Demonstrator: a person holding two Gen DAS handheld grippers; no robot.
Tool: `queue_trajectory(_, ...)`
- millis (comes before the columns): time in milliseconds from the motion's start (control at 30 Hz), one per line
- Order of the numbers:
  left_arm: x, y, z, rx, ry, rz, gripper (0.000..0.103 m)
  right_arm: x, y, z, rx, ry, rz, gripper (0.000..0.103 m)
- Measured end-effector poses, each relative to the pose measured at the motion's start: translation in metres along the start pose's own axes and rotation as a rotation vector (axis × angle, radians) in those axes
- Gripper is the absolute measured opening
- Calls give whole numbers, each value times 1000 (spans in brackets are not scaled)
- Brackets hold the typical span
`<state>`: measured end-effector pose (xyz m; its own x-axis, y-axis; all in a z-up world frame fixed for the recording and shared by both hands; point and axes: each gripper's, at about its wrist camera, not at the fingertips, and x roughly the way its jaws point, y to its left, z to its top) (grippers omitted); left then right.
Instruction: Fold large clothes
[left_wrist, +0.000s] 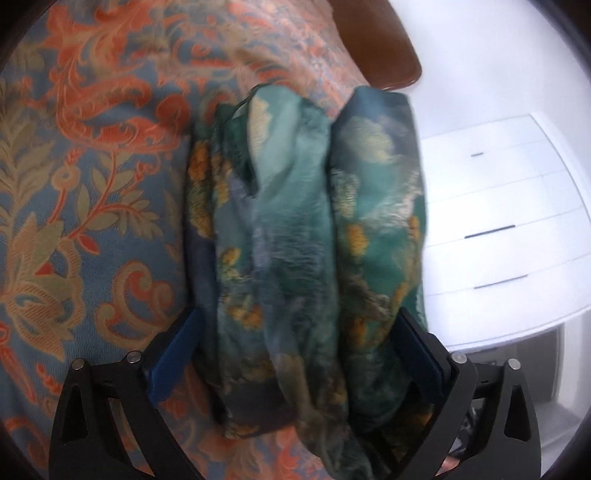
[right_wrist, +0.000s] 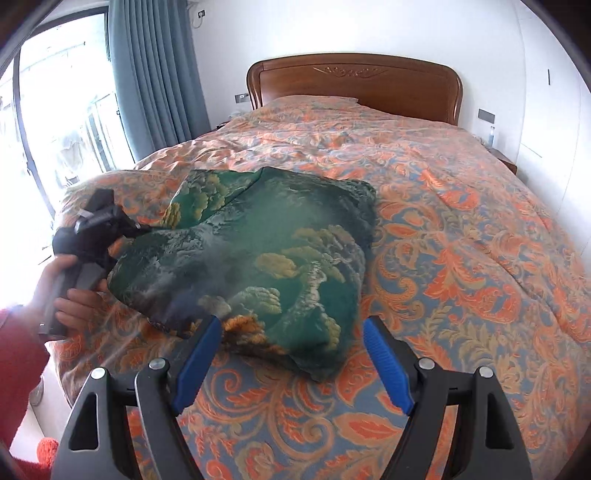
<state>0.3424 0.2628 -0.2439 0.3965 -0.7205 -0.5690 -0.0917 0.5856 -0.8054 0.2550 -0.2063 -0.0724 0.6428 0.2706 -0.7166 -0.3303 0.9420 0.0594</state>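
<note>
A green garment with yellow and grey cloud print (right_wrist: 258, 254) lies folded in a thick bundle on the bed's near left part. In the left wrist view the same garment (left_wrist: 303, 236) fills the gap between the blue pads and bulges out in thick folds. My left gripper (left_wrist: 295, 354) is shut on this bundle; it also shows in the right wrist view (right_wrist: 136, 227) at the bundle's left end, held by a hand. My right gripper (right_wrist: 291, 328) is open, its blue pads apart, just before the bundle's near edge and holding nothing.
The bed (right_wrist: 461, 221) has an orange and blue floral cover and a wooden headboard (right_wrist: 354, 85). A window and blue curtain (right_wrist: 155, 74) stand to the left. A white drawer unit (left_wrist: 498, 221) stands beside the bed. A nightstand (right_wrist: 506, 158) is at the far right.
</note>
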Motion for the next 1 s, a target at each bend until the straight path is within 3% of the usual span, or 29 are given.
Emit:
queue_trajectory(100,10,7,4,4,3,30,103,1,-15,1,18,13,8,81)
queue_trajectory(267,25,7,12,26,22,99,103,31,-68,15,163,60,129,81)
queue_trajectory(433,42,5,26,28,53,133,103,97,-129,31,378,178,331,81)
queue_trajectory(600,57,-8,34,37,69,169,102,168,-133,39,511,272,576,85)
queue_trajectory(633,63,-15,37,39,70,176,101,176,-129,39,509,283,573,95)
queue_trajectory(667,64,-21,37,41,71,178,93,185,-125,40,504,279,548,100)
queue_trajectory(700,67,-29,36,44,75,169,81,193,-122,40,508,279,541,101)
queue_trajectory(800,73,-53,36,112,73,251,63,223,-118,36,577,355,561,102)
queue_trajectory(867,76,-71,34,161,66,310,56,224,-107,44,499,369,504,100)
queue_trajectory(1000,78,-119,23,310,25,382,49,194,-51,65,139,318,341,91)
